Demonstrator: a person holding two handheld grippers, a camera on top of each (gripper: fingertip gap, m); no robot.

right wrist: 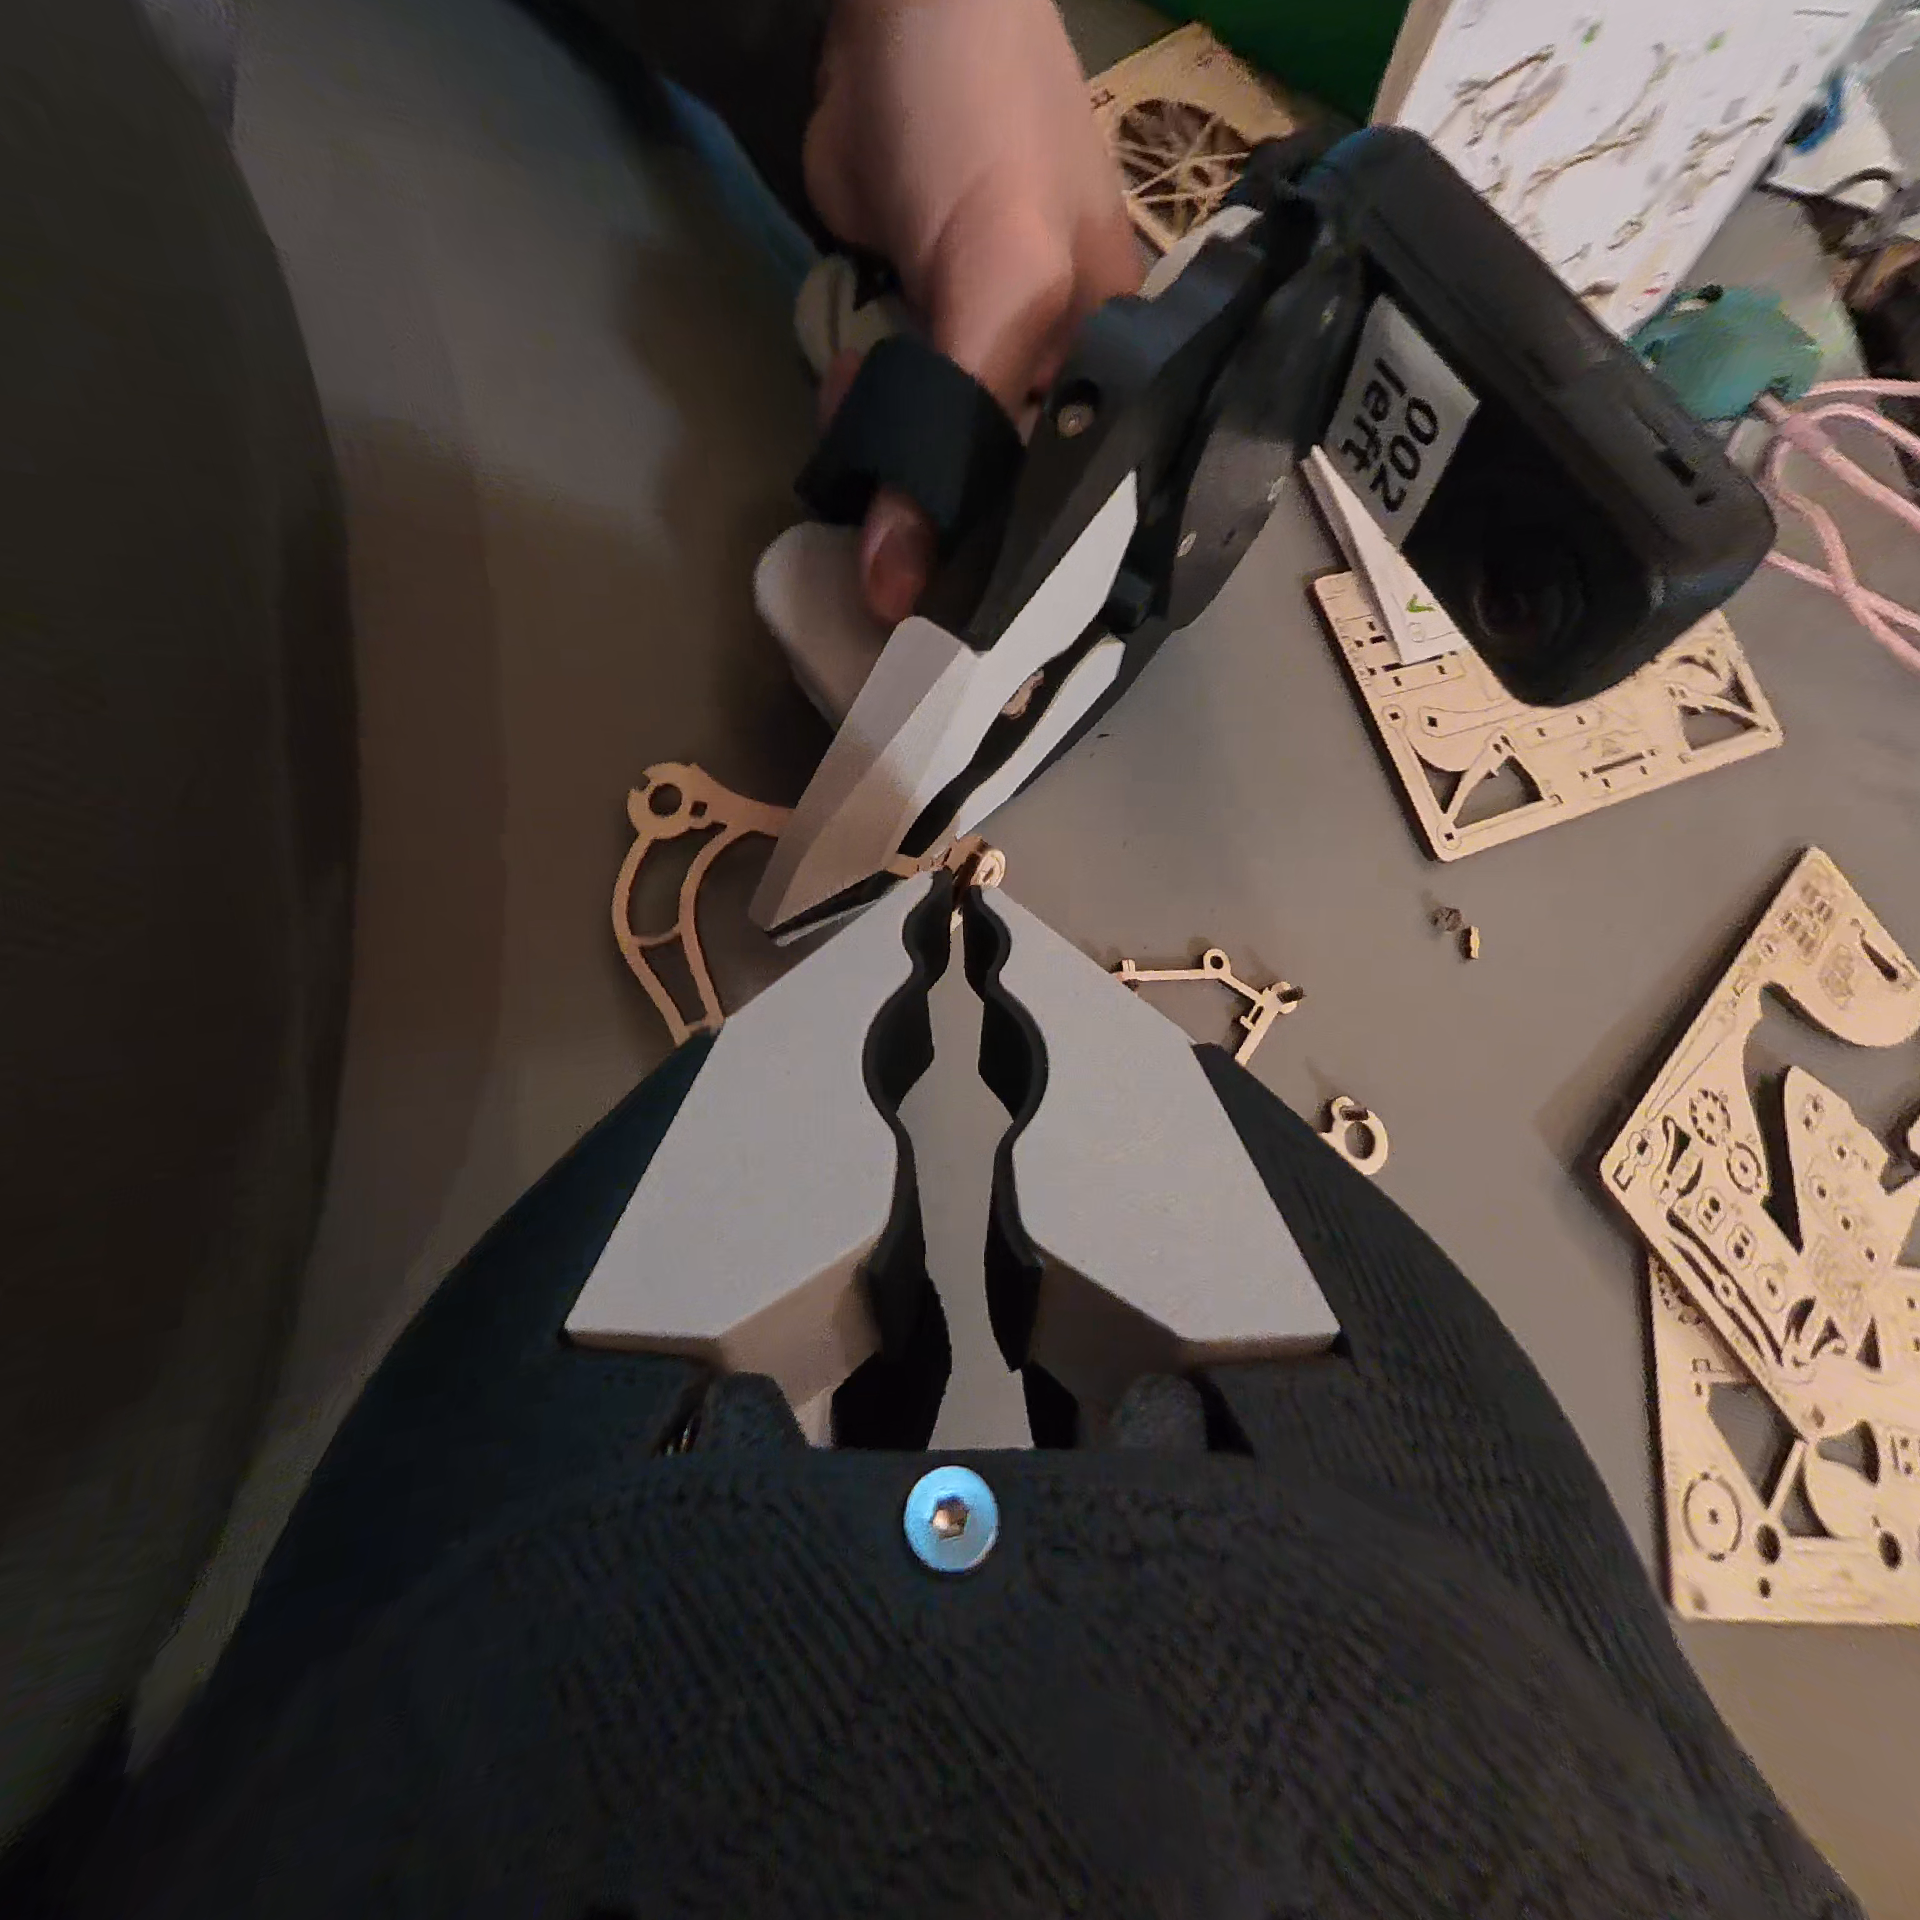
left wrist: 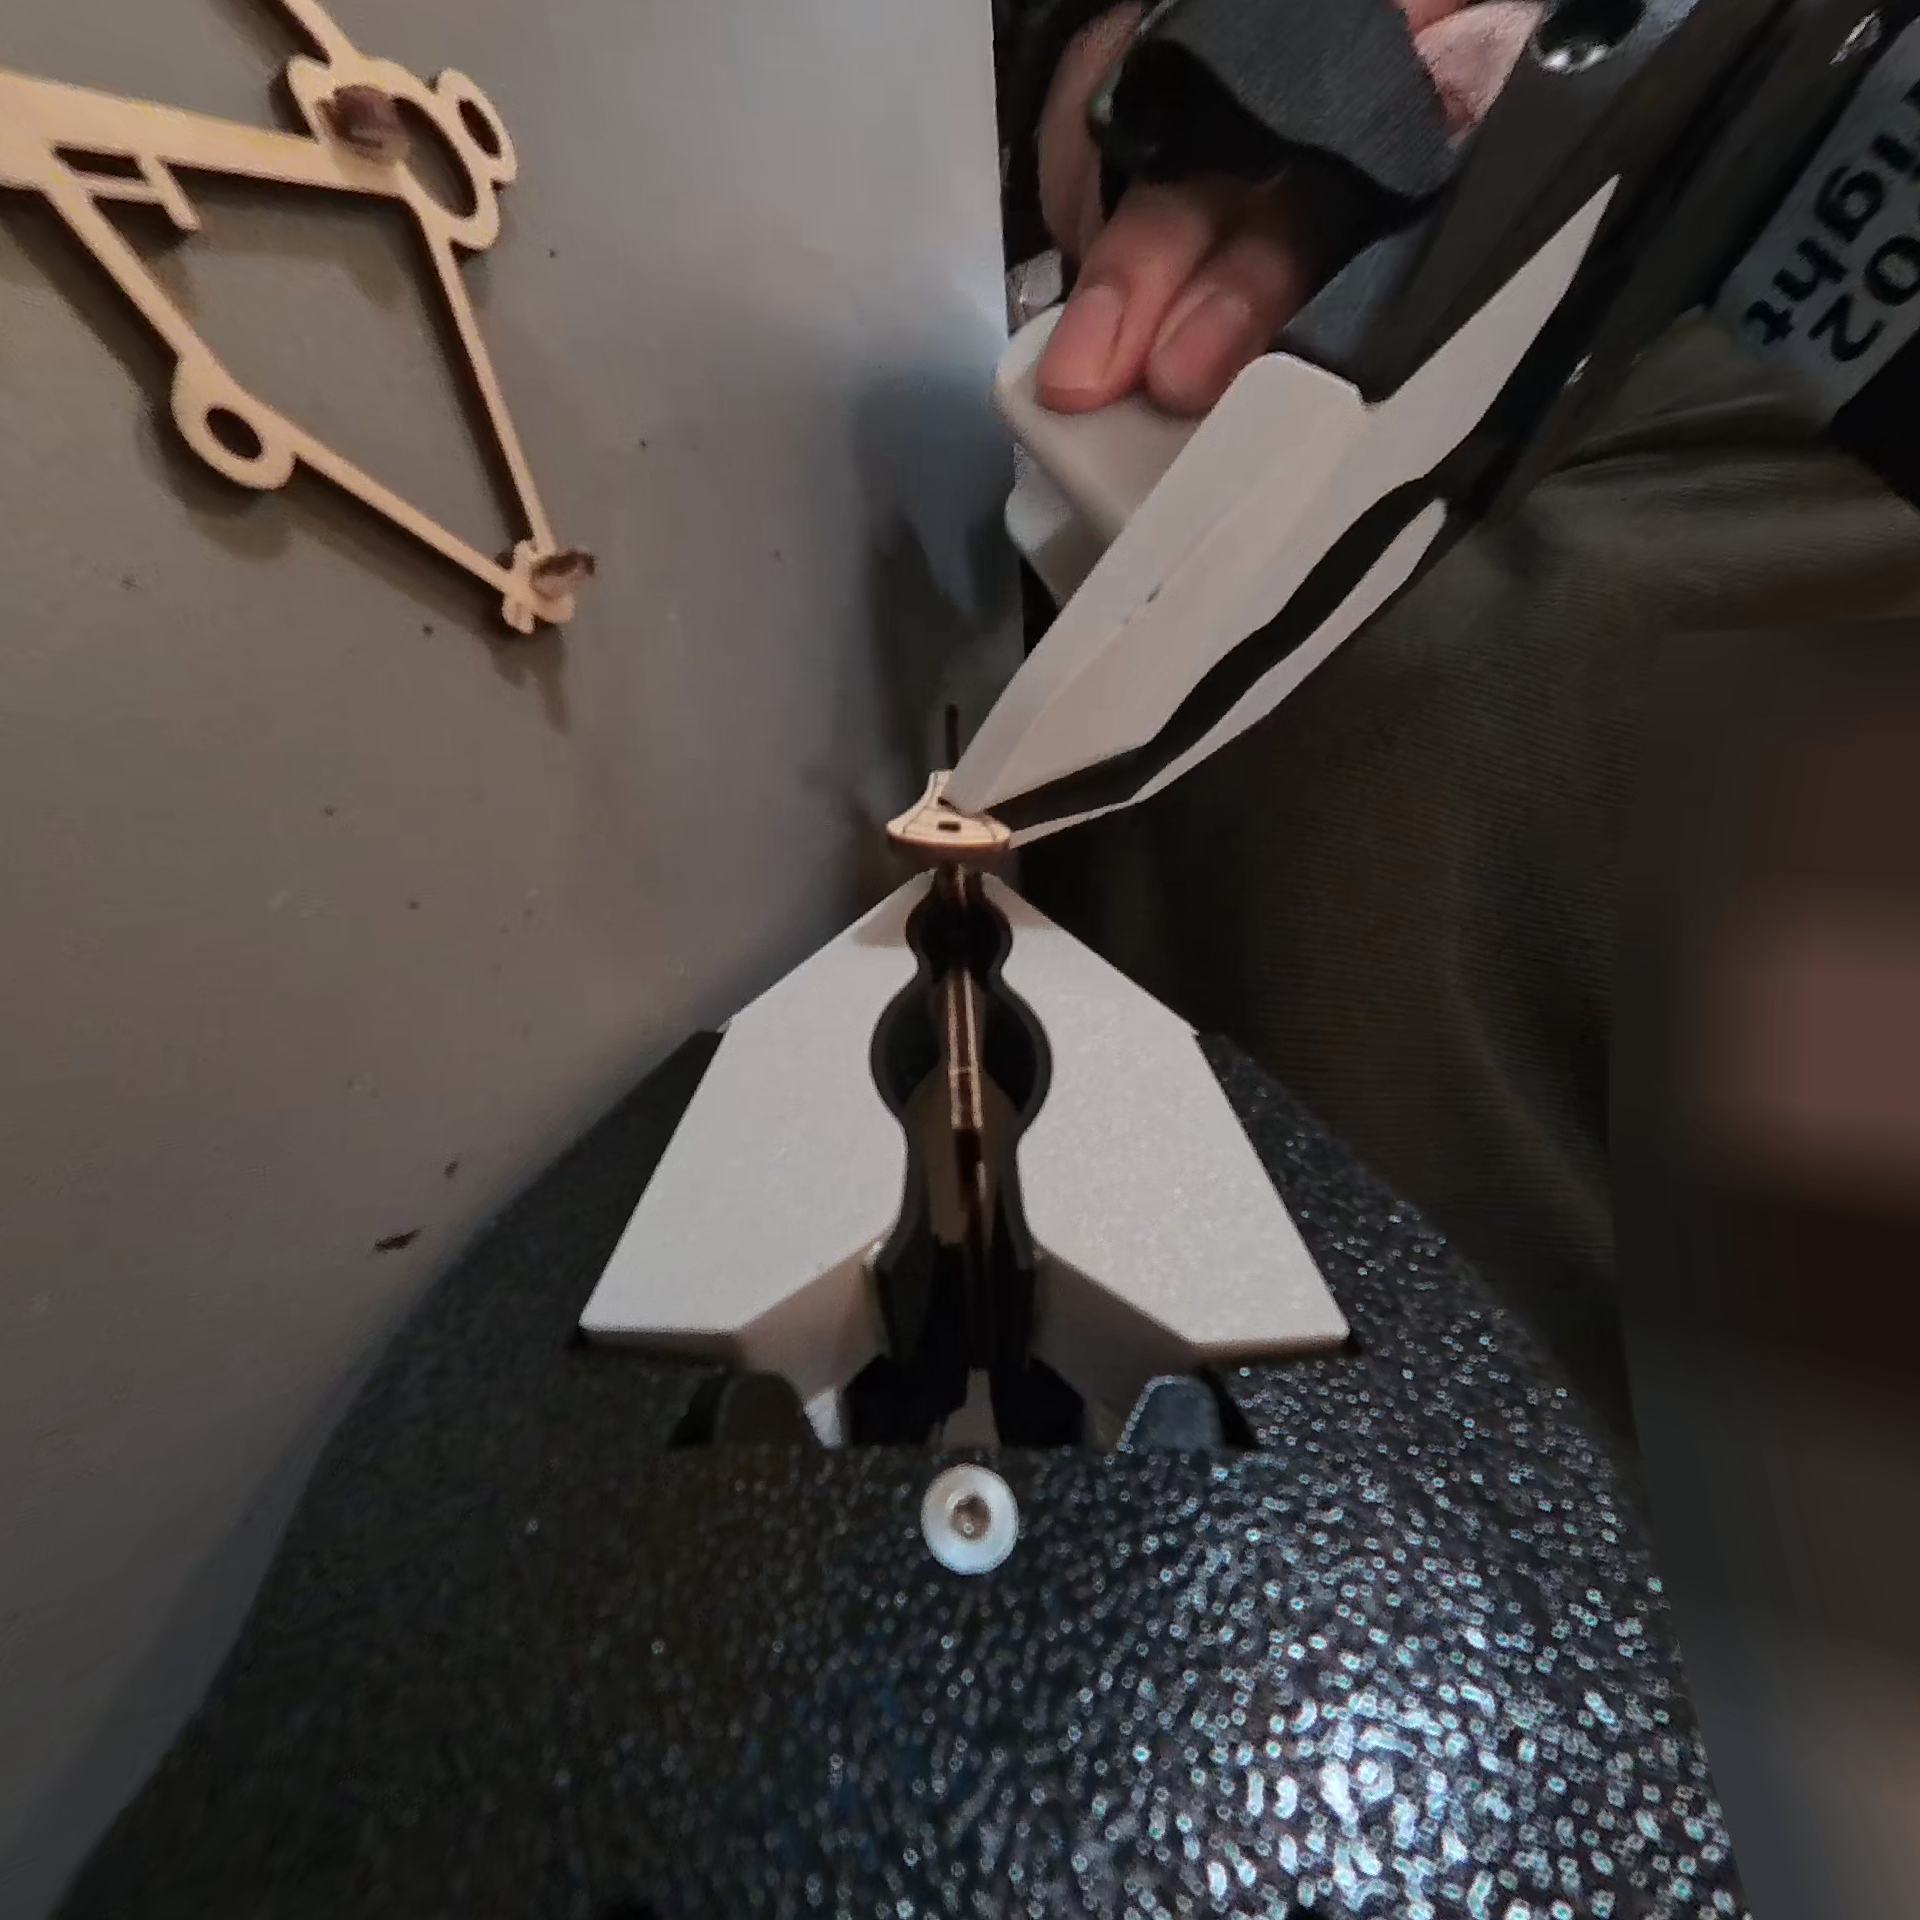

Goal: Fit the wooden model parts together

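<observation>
Step in hand: joining two wooden parts above the tabletop (right wrist: 1195, 831); left gripper (left wrist: 961, 883) fingers clenched on a thin wooden strip (left wrist: 964, 1049) lying edge-on between them, right gripper (right wrist: 951, 883) fingers clenched at their tips on a small slotted piece (left wrist: 945, 836), just beyond the left fingertips. Next move, by judgement: align slot with strip end and press squarely. Loose stock beyond the fingers: three fretwork sheets, about four cut-out parts.

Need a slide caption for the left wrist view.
Left gripper clamps a thin wooden strip edge-on; right gripper presses a small wooden piece onto it.
</observation>
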